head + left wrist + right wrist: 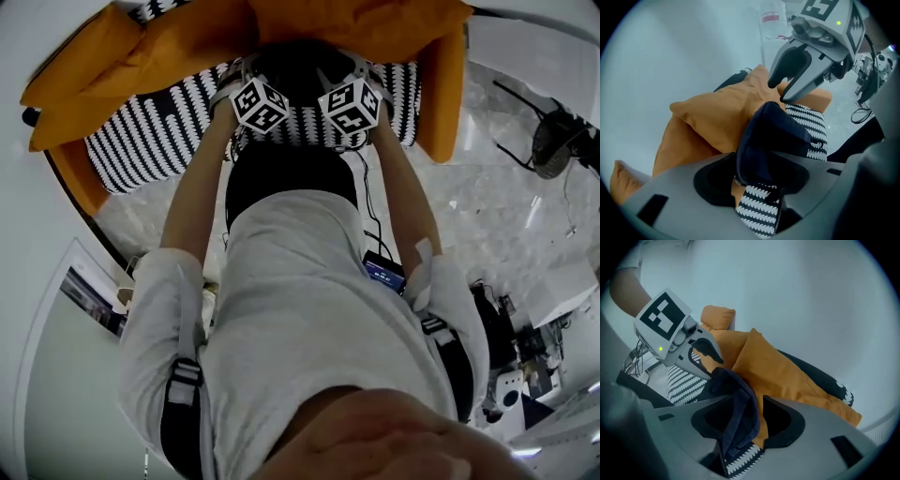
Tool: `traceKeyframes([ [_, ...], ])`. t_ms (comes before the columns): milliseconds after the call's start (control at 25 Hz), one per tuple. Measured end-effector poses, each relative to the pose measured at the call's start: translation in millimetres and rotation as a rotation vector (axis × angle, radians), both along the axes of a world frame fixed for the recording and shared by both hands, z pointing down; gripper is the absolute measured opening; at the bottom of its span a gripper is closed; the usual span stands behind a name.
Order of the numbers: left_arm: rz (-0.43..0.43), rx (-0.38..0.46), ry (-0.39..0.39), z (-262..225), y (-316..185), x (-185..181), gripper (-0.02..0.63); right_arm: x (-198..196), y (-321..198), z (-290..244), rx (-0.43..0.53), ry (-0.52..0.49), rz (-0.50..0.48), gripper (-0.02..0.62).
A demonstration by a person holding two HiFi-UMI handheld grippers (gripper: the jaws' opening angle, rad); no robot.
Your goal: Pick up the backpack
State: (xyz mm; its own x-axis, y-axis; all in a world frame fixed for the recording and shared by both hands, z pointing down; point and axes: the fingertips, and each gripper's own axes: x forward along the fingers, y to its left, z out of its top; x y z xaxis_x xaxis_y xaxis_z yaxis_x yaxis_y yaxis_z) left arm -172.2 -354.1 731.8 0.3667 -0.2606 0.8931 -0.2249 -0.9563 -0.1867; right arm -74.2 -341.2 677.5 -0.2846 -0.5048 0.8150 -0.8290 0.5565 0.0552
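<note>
Though jaws apart, backpack [773, 138] between them

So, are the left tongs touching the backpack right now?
Touching. The left gripper view shows the backpack bunched as dark fabric between the open left tongs, lying against one side of them with no gap.

The dark navy fabric backpack [773, 140] lies on the black-and-white patterned seat cushion [159, 131], orange fabric pillows [187, 37] behind it.
</note>
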Motion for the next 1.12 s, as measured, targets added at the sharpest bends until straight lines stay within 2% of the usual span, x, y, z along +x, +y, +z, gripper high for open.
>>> traceKeyframes([
  [240,-0.020,-0.011,0.006,23,-16,-6,0.224,-11,-4,26,-0.026,0.034,-0.081,0.215],
  [440,-0.062,-0.100,0.017,31,-16,-9,0.224,-14,-12,37,-0.022,0.042,-0.095,0.219],
  [600,-0.015,-0.085,-0.013,30,-18,-11,0.224,-21,-17,45,-0.032,0.057,-0.122,0.221],
  [720,-0.003,-0.087,-0.033,37,-17,-11,0.224,-28,-17,50,0.004,0.123,-0.188,0.221],
  [920,-0.084,-0.078,-0.032,57,-19,-5,0.221,-32,-19,63,0.072,0.190,-0.226,0.219],
  [1120,-0.136,-0.185,-0.027,73,3,-4,0.141,-31,-14,66,0.059,0.118,-0.188,0.216],
])
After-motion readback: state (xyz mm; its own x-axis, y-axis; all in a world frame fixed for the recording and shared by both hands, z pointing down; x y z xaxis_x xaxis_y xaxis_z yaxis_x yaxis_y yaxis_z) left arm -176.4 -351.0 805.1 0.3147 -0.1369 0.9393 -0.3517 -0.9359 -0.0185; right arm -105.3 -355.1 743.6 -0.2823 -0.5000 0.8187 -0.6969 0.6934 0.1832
